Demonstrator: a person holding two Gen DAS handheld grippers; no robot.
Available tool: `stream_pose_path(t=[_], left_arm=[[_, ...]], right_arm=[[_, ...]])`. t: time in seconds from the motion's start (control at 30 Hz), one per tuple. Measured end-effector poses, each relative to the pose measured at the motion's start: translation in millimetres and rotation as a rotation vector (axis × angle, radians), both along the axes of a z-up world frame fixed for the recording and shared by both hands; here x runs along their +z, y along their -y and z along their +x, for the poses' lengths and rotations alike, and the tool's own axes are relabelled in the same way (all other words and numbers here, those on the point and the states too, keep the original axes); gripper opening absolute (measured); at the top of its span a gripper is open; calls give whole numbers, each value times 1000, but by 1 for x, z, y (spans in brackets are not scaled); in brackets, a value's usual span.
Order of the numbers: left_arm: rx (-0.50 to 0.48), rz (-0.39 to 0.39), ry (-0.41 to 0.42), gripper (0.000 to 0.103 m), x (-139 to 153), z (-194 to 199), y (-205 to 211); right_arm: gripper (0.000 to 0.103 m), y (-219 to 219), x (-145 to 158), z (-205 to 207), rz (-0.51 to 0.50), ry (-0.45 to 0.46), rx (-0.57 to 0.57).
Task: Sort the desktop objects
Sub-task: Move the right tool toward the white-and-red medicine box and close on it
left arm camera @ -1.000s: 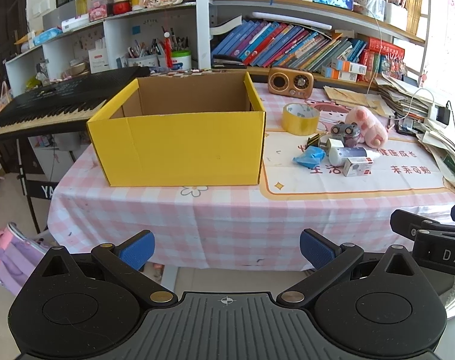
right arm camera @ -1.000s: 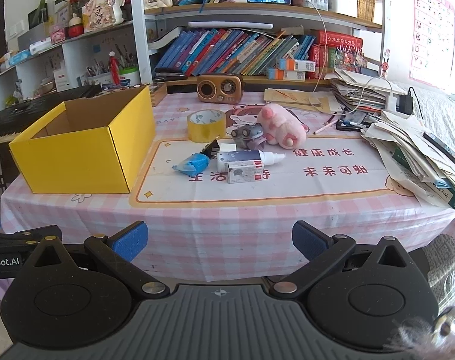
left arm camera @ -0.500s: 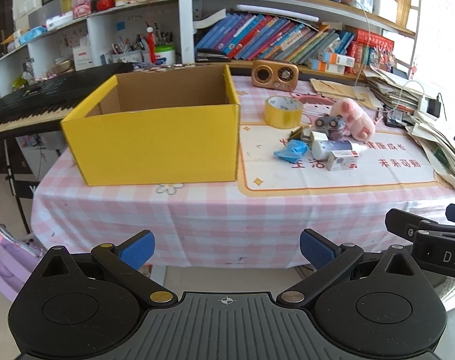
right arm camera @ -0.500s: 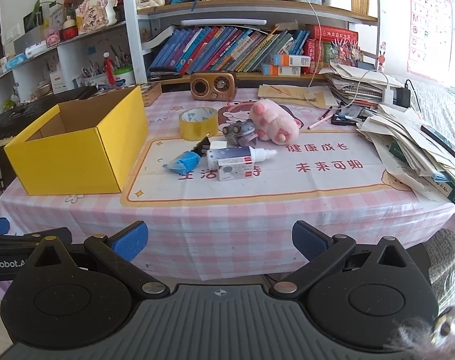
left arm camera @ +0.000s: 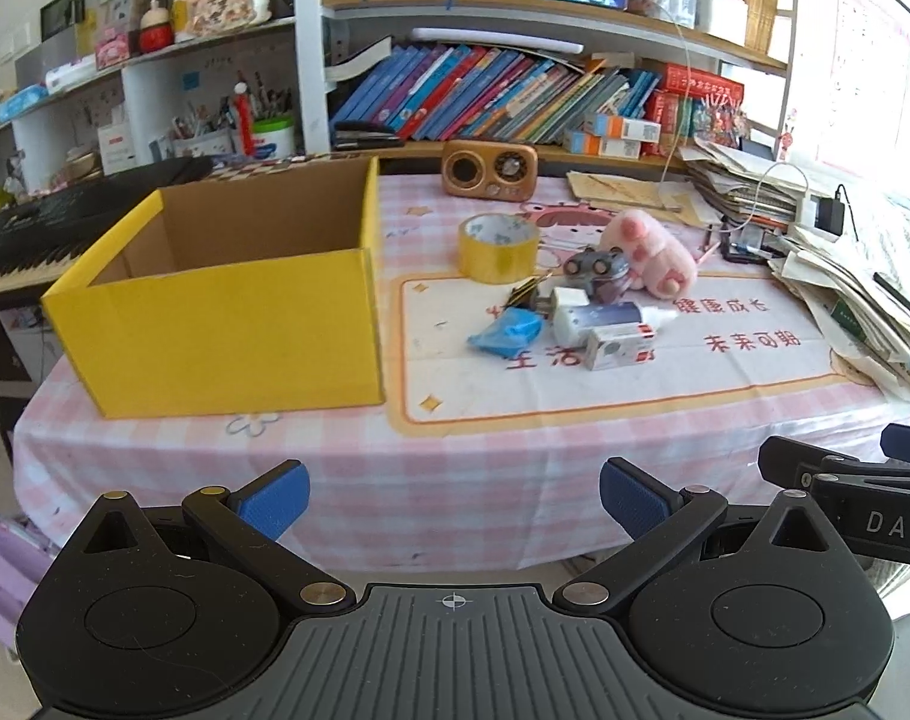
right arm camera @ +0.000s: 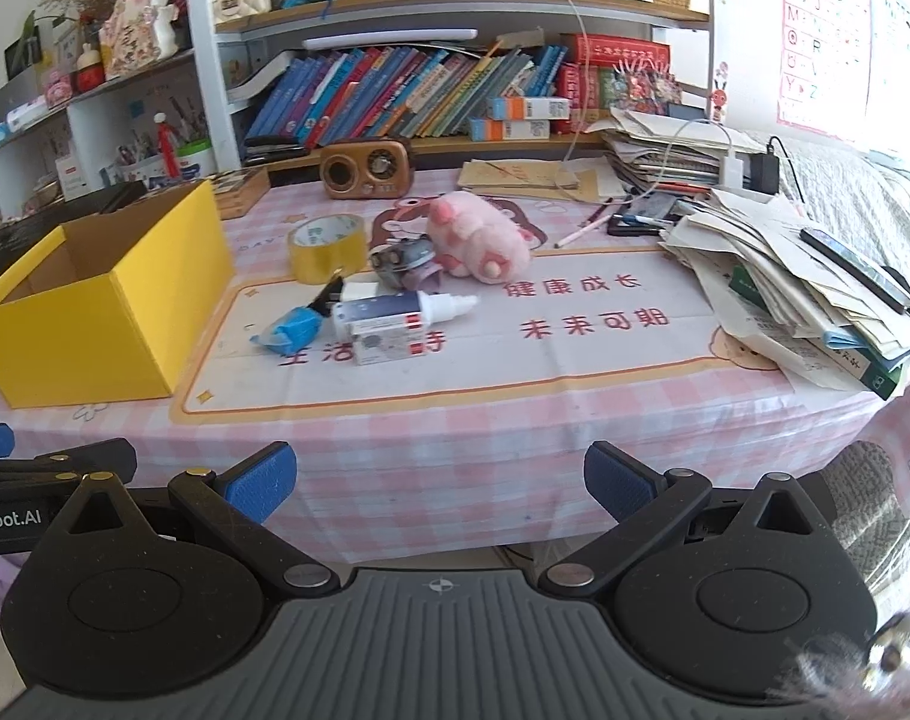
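Note:
An empty yellow cardboard box (left arm camera: 233, 324) (right arm camera: 107, 324) stands on the left of the pink-checked table. To its right lies a cluster: a yellow tape roll (left arm camera: 498, 247) (right arm camera: 326, 247), a pink plush pig (left arm camera: 649, 252) (right arm camera: 475, 234), a small grey toy (left arm camera: 598, 270) (right arm camera: 404, 261), a blue wrapper (left arm camera: 507, 330) (right arm camera: 290, 330), a white tube (left arm camera: 604, 318) (right arm camera: 395, 309) and a small carton (left arm camera: 619, 351) (right arm camera: 389, 348). My left gripper (left arm camera: 455, 498) and right gripper (right arm camera: 440, 483) hang open and empty before the table's front edge.
A wooden radio (left arm camera: 489, 168) sits at the table's back, under shelves of books. A loose paper stack (right arm camera: 814, 282) fills the right side, with cables and a charger (right arm camera: 763, 171). A keyboard (left arm camera: 47, 228) stands left of the box.
Both grippers have drifted back and to the right; the box now sits farther left in both views. Nothing on the table has moved.

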State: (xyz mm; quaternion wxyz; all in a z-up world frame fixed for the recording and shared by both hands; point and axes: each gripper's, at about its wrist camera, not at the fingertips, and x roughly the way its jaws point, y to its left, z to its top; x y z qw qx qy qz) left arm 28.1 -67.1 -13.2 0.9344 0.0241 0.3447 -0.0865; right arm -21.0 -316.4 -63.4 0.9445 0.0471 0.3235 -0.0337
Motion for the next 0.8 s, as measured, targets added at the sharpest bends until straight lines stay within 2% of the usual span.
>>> stream_pose_path(t=[0.4,0.8], left_arm=[[-13,-34,-24,103,-4,26,42],[75,-23,-33,103,-8,48,57]], right_arm=[[101,38,-1,33,1,-14,33],[98,55,-10,77,18,-47,154]])
